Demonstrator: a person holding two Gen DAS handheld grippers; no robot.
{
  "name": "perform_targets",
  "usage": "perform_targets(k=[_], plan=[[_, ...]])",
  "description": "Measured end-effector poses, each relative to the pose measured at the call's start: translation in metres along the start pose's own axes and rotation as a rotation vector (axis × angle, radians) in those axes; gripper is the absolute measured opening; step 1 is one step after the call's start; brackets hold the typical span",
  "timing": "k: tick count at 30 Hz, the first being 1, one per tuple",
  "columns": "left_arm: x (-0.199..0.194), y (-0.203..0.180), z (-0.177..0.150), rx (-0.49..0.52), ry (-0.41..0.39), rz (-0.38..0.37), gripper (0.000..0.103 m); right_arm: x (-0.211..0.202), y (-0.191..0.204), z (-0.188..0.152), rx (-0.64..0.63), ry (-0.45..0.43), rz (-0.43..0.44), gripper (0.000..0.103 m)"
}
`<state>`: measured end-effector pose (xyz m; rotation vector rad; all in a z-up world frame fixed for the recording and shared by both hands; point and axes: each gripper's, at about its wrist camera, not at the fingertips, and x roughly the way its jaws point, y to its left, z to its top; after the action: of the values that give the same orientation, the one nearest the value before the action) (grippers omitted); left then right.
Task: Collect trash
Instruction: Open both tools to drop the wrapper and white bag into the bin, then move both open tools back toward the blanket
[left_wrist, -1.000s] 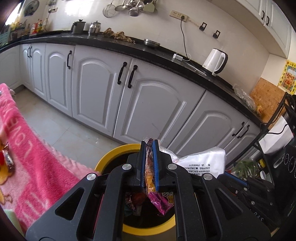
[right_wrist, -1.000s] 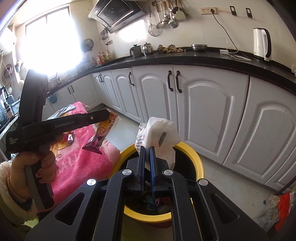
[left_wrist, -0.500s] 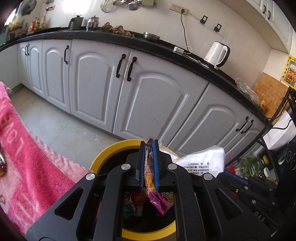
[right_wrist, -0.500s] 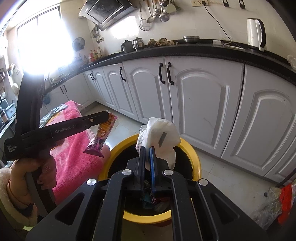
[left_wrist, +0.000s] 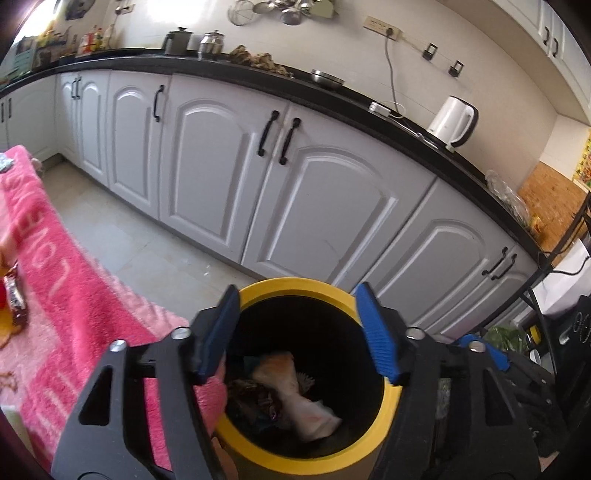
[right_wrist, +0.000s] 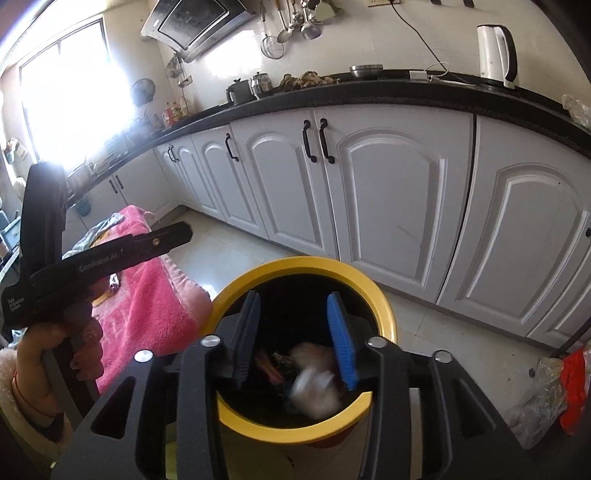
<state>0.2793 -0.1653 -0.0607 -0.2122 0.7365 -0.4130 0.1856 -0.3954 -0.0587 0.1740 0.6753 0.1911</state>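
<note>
Blue pads lined the fingers (left_wrist: 376, 332) of the left gripper (left_wrist: 299, 328), and they were opening, with nothing between them. They hung over the yellow bin (left_wrist: 295, 286) so that what they let go would drop straight in. Down inside lay the trash (left_wrist: 295, 391), a heap of wrappers and a pale crumpled bag.

Seen from the right wrist, the right gripper (right_wrist: 295, 336) was opening too, above the same yellow bin (right_wrist: 306, 264). A white blur (right_wrist: 314, 391) sat below its fingers (right_wrist: 341, 339); it was probably a bag falling, but it was too smeared to be sure. Nothing touched the pads.

Beside the bin a pink towel (left_wrist: 66, 280) covered the desk. A hand (right_wrist: 44, 354) held the other gripper over it. Behind the bin stood white cupboards (left_wrist: 221, 166), and a white kettle (left_wrist: 452, 123) stood on the black counter above them.
</note>
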Motion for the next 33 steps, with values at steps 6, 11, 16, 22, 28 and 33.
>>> perform_targets(k=[6,11,16,22,28,33], plan=[[-0.016,0.013,-0.002,-0.016,-0.013,0.032,0.083,-0.006,0.004,0.000,-0.014,-0.023,0.001,0.061],[-0.032,0.022,-0.004,-0.026,-0.023,0.052,0.092,-0.011,0.008,0.001,-0.020,-0.042,-0.005,0.071],[-0.049,0.033,-0.006,-0.041,-0.039,0.068,0.092,-0.018,0.012,0.001,-0.027,-0.061,-0.011,0.076],[-0.069,0.041,-0.008,-0.049,-0.066,0.084,0.092,-0.027,0.022,0.003,-0.049,-0.089,-0.005,0.083],[-0.090,0.048,-0.014,-0.036,-0.090,0.105,0.092,-0.036,0.040,0.005,-0.094,-0.116,-0.001,0.086],[-0.107,0.053,-0.017,-0.022,-0.111,0.121,0.092,-0.042,0.054,0.005,-0.127,-0.130,-0.003,0.089]])
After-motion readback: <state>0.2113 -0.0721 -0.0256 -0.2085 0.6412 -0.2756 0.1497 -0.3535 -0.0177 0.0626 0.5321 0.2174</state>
